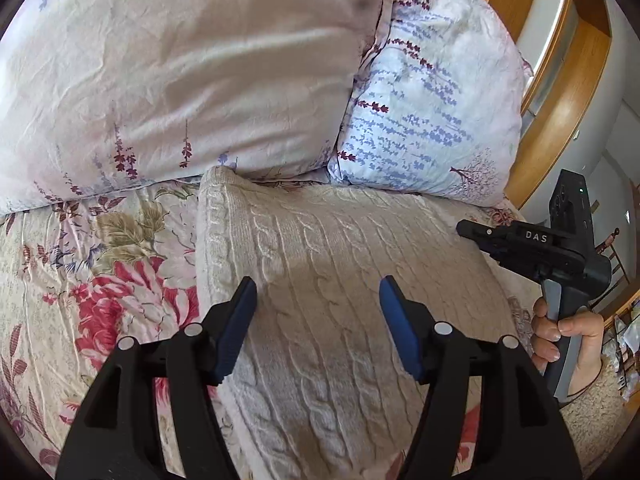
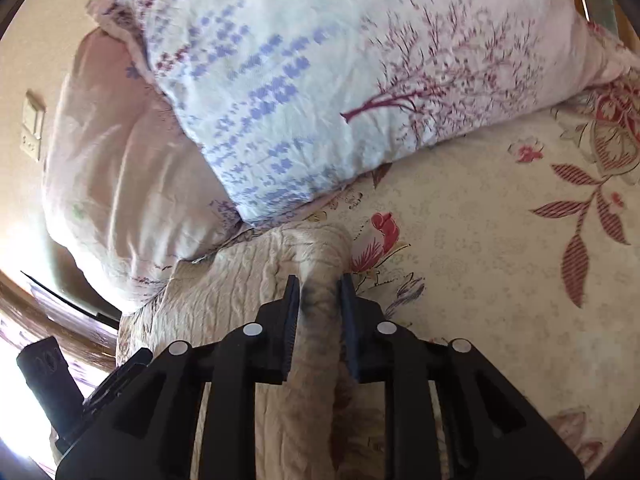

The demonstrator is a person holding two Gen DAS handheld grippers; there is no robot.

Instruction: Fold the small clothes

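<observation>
Knit sweater (image 2: 316,280) in rt tongs (image 2: 319,286)

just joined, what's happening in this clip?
A person with two handheld grippers is folding a cream cable-knit sweater on a floral bedsheet, below two pillows. The right gripper has its jaws closed on a bunched edge of the sweater. The left gripper hovers over the sweater's middle, jaws wide open and holding nothing.

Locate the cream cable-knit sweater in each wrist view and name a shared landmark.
Left wrist: cable-knit sweater fills centre and bottom, under the open left gripper.
Right wrist: lower centre; right gripper pinches a raised fold.
Shared landmark: the blue-flowered pillow behind it.
</observation>
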